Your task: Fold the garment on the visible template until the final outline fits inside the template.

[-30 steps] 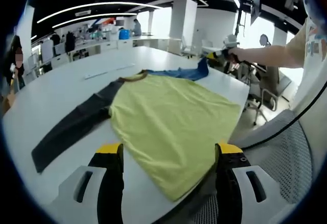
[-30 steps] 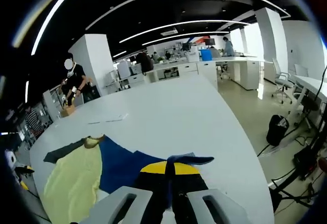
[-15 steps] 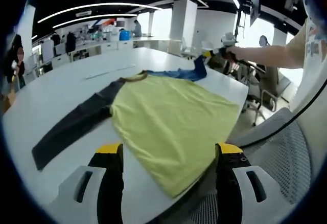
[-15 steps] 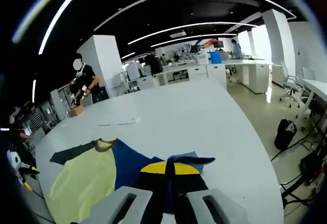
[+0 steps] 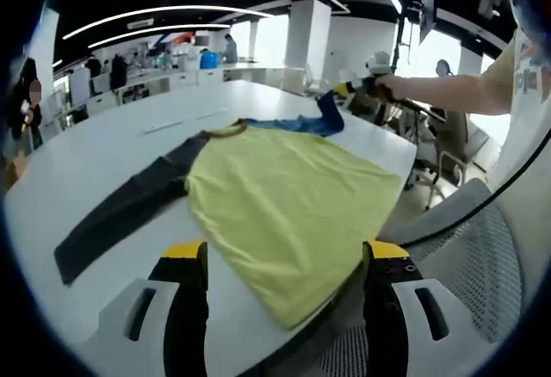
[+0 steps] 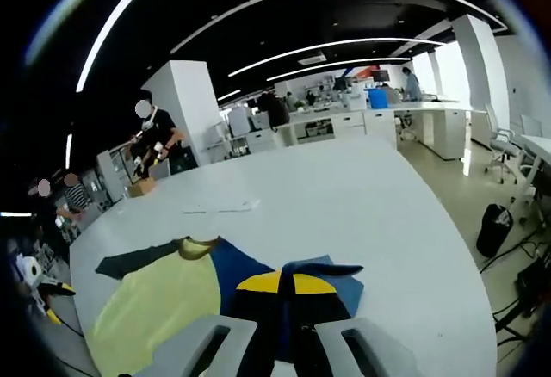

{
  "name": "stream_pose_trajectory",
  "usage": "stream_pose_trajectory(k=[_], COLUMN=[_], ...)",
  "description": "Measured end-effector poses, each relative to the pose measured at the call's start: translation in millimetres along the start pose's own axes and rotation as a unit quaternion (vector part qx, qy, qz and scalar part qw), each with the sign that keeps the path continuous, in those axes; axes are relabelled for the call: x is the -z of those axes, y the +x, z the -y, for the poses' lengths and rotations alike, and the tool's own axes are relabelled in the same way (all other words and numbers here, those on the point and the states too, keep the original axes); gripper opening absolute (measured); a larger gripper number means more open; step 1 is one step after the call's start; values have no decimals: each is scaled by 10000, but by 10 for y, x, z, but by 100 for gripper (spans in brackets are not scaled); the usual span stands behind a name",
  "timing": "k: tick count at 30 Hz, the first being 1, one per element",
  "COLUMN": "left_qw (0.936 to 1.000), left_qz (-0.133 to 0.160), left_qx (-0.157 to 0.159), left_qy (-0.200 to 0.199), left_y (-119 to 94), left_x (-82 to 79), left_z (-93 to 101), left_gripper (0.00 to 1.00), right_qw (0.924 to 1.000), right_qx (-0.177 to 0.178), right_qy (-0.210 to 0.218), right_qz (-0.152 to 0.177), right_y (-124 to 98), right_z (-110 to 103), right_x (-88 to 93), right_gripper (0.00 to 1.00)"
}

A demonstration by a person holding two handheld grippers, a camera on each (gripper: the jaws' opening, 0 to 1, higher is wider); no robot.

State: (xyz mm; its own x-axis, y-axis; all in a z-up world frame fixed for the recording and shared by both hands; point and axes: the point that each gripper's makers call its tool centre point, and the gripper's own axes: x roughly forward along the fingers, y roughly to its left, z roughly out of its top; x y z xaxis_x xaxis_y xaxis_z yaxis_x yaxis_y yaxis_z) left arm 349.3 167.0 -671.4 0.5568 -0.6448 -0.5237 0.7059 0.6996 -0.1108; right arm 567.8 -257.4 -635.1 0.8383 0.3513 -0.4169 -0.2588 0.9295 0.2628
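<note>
Currently right gripper [image 6: 282, 284] pinching blue sleeve [image 6: 323, 275] | shirt hem [image 5: 323, 301] overhangs table [image 5: 77, 166] edge

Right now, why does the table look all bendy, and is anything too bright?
Left gripper view: the fisheye lens curves the white table, and the window behind the right gripper glares white. Right gripper view: the ceiling is dark, crossed by bright light strips that bow into arcs.

White table [image 5: 103, 149]; yellow-bodied garment [image 5: 293, 200] flat on it, dark sleeve outstretched
</note>
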Motion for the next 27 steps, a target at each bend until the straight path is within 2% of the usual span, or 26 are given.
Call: stream_pose_trajectory(k=[16,27], left_qw=[10000,10000], left_qz=[4,12], left_qx=[-25,-19], left_qy=[-22,-74], left_y=[-33,-43], left_x=[39,70], left_z=[-49,-60], left_gripper=[69,69], right_qw=[9992,9973], right_qx=[-405,-710], right_qy=[-37,-183], right_qz=[20,-102], right_y=[192,371], right_z=[-394,-701], right_x=[-62,-34], right_gripper=[0,0])
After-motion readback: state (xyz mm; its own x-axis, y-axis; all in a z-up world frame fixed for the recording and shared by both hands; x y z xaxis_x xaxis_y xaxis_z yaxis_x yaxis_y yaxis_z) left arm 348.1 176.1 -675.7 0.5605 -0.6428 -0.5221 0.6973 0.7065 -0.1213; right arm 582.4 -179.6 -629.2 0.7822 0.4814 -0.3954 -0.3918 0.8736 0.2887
